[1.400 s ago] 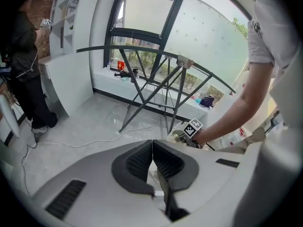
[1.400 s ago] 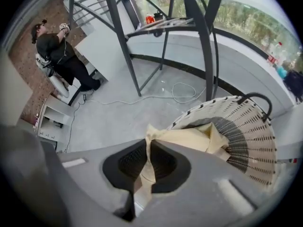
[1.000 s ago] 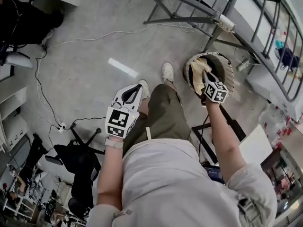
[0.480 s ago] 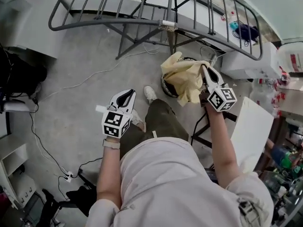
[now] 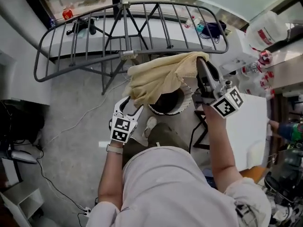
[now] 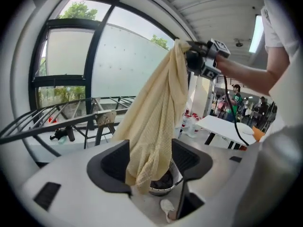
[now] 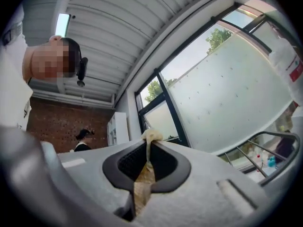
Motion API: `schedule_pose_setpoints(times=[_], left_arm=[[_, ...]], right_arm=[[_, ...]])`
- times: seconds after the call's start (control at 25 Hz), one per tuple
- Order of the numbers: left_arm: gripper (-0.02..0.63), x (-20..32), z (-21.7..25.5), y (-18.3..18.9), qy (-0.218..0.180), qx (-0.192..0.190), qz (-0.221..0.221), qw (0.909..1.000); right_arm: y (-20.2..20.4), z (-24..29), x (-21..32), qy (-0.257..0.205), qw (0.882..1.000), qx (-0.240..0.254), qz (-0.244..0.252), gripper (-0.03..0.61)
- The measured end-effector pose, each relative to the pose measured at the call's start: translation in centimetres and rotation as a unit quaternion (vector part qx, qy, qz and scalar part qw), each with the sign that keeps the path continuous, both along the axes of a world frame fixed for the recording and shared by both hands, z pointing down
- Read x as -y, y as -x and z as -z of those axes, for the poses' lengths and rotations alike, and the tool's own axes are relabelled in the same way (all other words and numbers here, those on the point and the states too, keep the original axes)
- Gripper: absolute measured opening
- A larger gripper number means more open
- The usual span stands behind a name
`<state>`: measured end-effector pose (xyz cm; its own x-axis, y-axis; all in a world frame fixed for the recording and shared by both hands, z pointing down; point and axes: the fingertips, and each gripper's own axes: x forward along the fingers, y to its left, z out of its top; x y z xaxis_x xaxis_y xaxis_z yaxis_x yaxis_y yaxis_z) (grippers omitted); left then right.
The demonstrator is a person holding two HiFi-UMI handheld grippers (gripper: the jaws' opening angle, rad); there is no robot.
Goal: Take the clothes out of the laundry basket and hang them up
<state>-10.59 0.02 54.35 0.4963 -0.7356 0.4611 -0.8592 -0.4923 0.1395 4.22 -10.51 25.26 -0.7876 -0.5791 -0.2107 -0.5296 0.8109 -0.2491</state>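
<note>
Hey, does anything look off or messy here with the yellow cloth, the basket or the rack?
Nothing is spilled or damaged. The yellow cloth hangs bunched from one end, pinched in the right gripper over the basket. Its lower end dangles between the jaws of the left gripper, which have just been opening and do not press on it.

The person wears a pale grey short-sleeved shirt (image 5: 165, 188), olive-green trousers (image 5: 163, 134) and a white shoe (image 5: 150, 123). A pale strap (image 5: 113, 149) circles the left wrist. The left tongs (image 5: 131, 105) and right tongs (image 5: 202, 65) have white shells, black pads and a cube of black-and-white square markers each. The left jaws have just been opening, with cloth (image 5: 156, 79) hanging between them. A black cable (image 5: 191, 138) trails below the right tongs.
</note>
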Motion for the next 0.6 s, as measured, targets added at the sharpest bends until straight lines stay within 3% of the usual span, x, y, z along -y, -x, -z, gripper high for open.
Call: schedule_pose_setpoints(times=[0.24,0.32,0.6], left_arm=[[0.279,7.0,-1.7,-6.1,0.006,0.055,-0.035,0.9979],[0.039,9.1,-1.9,-7.6,0.006,0.054,-0.026,0.9982],[0.017,15.3,1.1,-9.5,-0.007,0.074,-0.027,0.9969]], right_arm=[[-3.7,6.6,1.8,-0.034,0.997,0.070,0.018,0.015],[-6.0,6.9,3.1,-0.038,0.997,0.069,0.004,0.015],[-17.1,5.2,7.1,-0.026,0.993,0.072,-0.090,0.015]])
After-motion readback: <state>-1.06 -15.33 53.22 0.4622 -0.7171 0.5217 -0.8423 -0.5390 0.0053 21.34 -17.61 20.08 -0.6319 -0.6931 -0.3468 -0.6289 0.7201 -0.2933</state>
